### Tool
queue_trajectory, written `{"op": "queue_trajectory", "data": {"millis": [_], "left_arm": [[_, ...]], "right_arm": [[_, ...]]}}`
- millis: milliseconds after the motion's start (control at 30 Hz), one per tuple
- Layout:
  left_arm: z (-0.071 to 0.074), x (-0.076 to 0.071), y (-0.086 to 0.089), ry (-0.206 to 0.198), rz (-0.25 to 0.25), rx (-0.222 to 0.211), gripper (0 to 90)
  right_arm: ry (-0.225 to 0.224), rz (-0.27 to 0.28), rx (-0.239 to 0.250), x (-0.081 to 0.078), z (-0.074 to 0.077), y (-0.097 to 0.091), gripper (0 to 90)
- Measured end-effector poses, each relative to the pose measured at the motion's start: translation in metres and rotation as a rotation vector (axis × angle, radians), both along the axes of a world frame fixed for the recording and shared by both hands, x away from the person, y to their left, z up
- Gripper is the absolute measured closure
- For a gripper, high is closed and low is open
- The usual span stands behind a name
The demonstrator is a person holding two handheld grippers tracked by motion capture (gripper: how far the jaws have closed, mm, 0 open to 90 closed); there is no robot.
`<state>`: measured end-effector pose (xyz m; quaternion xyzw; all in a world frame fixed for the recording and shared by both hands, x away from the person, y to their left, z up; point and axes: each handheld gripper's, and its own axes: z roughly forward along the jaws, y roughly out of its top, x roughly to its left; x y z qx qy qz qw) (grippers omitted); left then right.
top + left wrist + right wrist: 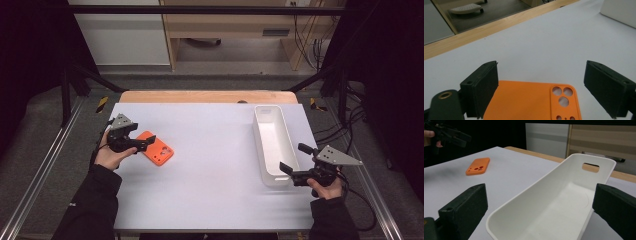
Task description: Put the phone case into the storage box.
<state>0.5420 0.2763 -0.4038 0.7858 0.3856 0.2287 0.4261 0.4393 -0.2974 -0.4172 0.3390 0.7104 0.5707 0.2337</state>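
An orange phone case [156,149] lies flat on the white table [210,170], left of centre, with its camera holes up. My left gripper [144,142] hovers at its near-left end, held in a hand. In the left gripper view the case [531,102] sits low between the two spread jaws, and neither pad touches it; the left gripper [541,82] is open. My right gripper [295,159] is open at the near end of a white bin [258,135]. In the right gripper view its jaws stand on either side of the bin's rim [529,190] without touching it.
The long white bin is empty and has a handle slot [590,167] in its far wall. A wooden strip [200,96] runs along the table's far edge. Black frame posts stand at both sides. The right gripper view also shows the case [477,166] and the left gripper [451,136].
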Motion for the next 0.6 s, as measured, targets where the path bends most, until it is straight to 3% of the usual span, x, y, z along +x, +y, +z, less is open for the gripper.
{"op": "queue_trajectory", "data": {"millis": [67, 333, 600], "left_arm": [[-0.001, 0.002, 0.0, -0.002, 0.017, 0.021, 14.2], [-0.005, 0.012, 0.001, 0.01, 0.055, 0.023, 26.1], [-0.01, 0.027, -0.003, 0.032, 0.092, 0.062, 37.6]], "right_arm": [[0.0, -0.001, 0.0, 0.0, 0.0, 0.0, 0.4], [0.0, 0.0, 0.0, 0.0, 0.0, 0.0, 0.4], [-0.001, 0.0, -0.004, 0.0, 0.0, 0.0, 0.4]]}}
